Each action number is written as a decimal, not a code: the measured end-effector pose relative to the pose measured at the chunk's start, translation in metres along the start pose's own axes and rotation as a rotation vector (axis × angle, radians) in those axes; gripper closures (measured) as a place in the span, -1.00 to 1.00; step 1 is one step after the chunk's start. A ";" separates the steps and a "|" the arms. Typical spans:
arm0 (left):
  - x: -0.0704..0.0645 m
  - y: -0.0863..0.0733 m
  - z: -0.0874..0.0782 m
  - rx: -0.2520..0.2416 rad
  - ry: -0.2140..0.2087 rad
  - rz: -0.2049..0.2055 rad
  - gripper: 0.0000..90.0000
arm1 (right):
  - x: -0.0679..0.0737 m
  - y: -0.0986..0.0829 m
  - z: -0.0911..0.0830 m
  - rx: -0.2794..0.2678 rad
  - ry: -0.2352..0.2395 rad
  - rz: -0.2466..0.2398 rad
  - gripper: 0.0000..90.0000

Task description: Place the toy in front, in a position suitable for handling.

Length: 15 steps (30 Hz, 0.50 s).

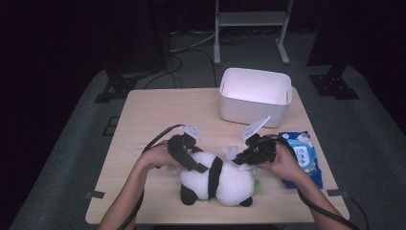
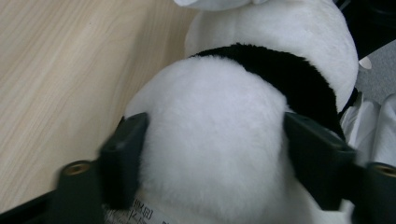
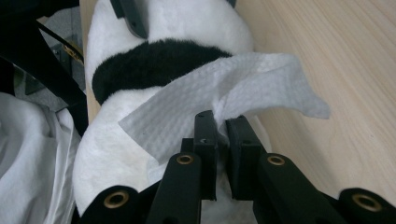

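Observation:
A black-and-white panda plush (image 1: 225, 182) lies on the wooden table (image 1: 163, 115) near its front edge. My left gripper (image 1: 195, 165) grips the toy's left end. In the left gripper view its jaws press into either side of a round white part of the panda (image 2: 215, 140), so my left gripper (image 2: 219, 158) is shut on it. My right gripper (image 1: 242, 159) sits at the toy's upper right side, shut on a white wipe (image 1: 231, 152). In the right gripper view the wipe (image 3: 233, 88) is pinched in my right gripper (image 3: 222, 123) and drapes over the panda (image 3: 154, 70).
A white plastic bin (image 1: 249, 114) stands at the back right of the table. A blue pack of wet wipes (image 1: 301, 155) lies by the right edge, just past my right hand. The table's left and middle back are bare wood.

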<state>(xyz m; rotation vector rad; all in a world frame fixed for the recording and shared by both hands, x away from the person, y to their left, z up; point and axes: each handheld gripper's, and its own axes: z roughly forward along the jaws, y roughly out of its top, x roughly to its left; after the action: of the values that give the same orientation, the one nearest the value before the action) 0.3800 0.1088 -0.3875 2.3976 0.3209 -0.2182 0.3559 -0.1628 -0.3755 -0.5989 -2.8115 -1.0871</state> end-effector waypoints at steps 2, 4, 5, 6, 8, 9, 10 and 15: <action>0.000 -0.001 -0.002 -0.029 0.015 0.008 -0.05 | -0.003 0.001 0.001 -0.003 0.000 0.006 0.84; 0.001 -0.002 -0.003 -0.054 0.021 0.010 0.02 | -0.006 0.003 0.002 -0.001 -0.001 0.012 0.84; 0.001 -0.002 -0.004 -0.060 0.023 0.008 0.03 | -0.008 0.004 0.002 -0.001 -0.003 0.013 0.83; 0.002 -0.001 -0.004 -0.066 0.029 0.013 0.04 | -0.010 0.005 0.002 0.000 -0.007 0.011 0.83; 0.002 0.002 -0.005 -0.079 0.045 0.021 0.06 | -0.012 0.008 0.002 0.005 -0.013 0.016 0.83; 0.003 0.004 -0.005 -0.082 0.064 0.027 0.06 | -0.014 0.010 0.001 0.006 -0.016 0.016 0.83; 0.004 0.005 -0.006 -0.086 0.078 0.029 0.06 | -0.017 0.013 0.001 0.008 -0.023 0.015 0.83; 0.007 0.011 -0.011 -0.111 0.178 0.043 0.09 | -0.027 0.025 -0.002 0.010 -0.048 0.027 0.83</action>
<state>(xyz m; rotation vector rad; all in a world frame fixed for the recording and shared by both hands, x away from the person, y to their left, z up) 0.3904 0.1091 -0.3741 2.3151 0.3536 0.0331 0.3900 -0.1562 -0.3637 -0.6694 -2.8390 -1.0673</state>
